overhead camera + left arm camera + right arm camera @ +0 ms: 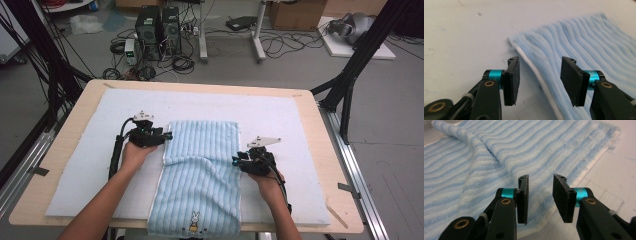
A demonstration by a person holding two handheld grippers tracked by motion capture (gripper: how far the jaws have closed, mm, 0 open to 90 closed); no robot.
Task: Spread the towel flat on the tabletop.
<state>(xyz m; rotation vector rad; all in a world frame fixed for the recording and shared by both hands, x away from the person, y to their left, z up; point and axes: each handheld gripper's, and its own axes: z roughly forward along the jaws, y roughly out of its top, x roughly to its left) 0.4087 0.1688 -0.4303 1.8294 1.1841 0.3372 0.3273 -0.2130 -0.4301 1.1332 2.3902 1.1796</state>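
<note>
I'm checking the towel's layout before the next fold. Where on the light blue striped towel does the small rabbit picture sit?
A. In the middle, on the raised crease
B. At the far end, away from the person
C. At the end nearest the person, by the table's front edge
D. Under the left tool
C: the high view shows the small rabbit picture at the near end of the light blue striped towel, by the front edge.

Towel (202,170) on mat (280,120), between left hand-held gripper (169,135) and right hand-held gripper (235,161).

The towel (200,165) is soft ribbed terry cloth, lying on a matt white foam mat (280,120) over a smooth, pale wood worktop (320,150).
</note>
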